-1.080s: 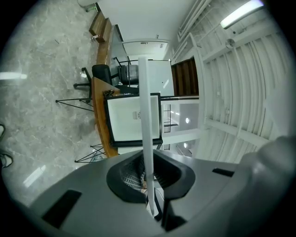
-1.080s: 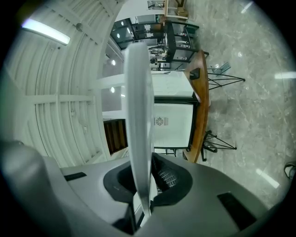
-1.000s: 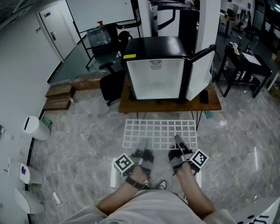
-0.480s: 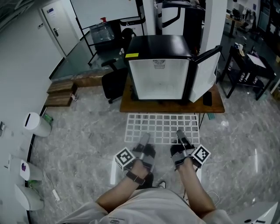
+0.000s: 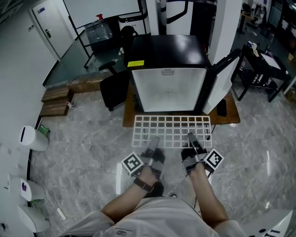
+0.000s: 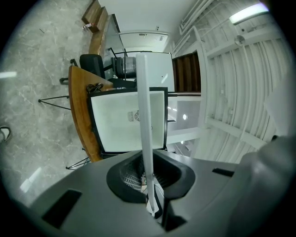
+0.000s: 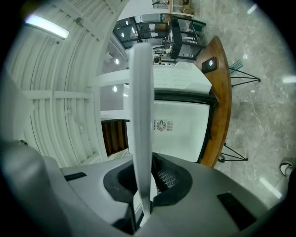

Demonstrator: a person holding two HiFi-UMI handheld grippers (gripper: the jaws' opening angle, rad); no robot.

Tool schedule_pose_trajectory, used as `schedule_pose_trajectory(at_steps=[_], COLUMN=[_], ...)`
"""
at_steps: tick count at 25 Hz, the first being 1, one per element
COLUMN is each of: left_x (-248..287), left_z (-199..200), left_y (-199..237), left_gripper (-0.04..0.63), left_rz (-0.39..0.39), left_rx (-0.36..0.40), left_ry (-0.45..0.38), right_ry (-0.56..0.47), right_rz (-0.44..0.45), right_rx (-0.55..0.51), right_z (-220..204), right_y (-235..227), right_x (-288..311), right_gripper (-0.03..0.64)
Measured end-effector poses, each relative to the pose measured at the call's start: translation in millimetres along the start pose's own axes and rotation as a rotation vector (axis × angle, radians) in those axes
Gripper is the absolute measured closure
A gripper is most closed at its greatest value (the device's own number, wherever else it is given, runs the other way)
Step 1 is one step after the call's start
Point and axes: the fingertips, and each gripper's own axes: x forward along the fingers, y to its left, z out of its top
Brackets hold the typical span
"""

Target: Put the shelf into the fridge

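Fingers [image 5: 152, 143] of left gripper [image 5: 151, 145] and right gripper [image 5: 191, 140] clench the near edge of the wire shelf [image 5: 172, 131], held flat before the open fridge [image 5: 169, 88]. Recommended: keep both sides level, enter squarely, clear the door [image 5: 222, 78].

I logged a grey marbled floor [image 5: 78, 143] throughout. A thin-legged wooden table [image 5: 128, 118] stood centre, a black office chair [image 5: 113, 90] just beside its left end. Behind were a glass-topped desk [image 5: 74, 62], a white door [image 5: 44, 21] and a white pillar [image 5: 226, 23]. Low wooden platforms [image 5: 53, 99] lay by the left wall. A strip light [image 6: 249, 11] glowed overhead.
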Motion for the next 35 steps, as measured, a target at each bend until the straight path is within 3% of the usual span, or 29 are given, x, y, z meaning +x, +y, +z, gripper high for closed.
schedule_pose_trajectory(at_steps=[9, 13, 16, 24, 29, 35], left_x=[72.6, 91.8, 97.1, 103.7, 160.3, 174.1], left_z=[54.2, 63.0, 61.2, 64.5, 84.1, 86.6], left_y=[28.4, 26.7, 38.7, 50.5, 71.3, 78.5], left_gripper=[0.566, 0.566, 0.566, 0.566, 0.566, 0.566], left_rz=[-0.001, -0.048, -0.04, -0.017, -0.03, -0.017], left_rx=[0.013, 0.02, 0.035, 0.017, -0.001, -0.018], left_ry=[0.06, 0.077, 0.093, 0.07, 0.048, 0.04], right_ry=[-0.044, -0.047, -0.053, 0.005, 0.034, 0.048], right_rz=[-0.017, -0.025, -0.028, -0.052, -0.048, -0.05], right_rx=[-0.033, -0.03, -0.031, -0.046, -0.015, -0.02], right_z=[23.1, 27.9, 32.5, 36.6, 64.3, 73.2], right_y=[-22.8, -33.9, -42.2, -53.8, -85.7, -92.8], right_x=[80.7, 94.6, 95.1, 108.9, 161.3, 172.2], right_gripper=[0.568, 0.568, 0.568, 0.568, 0.568, 0.568])
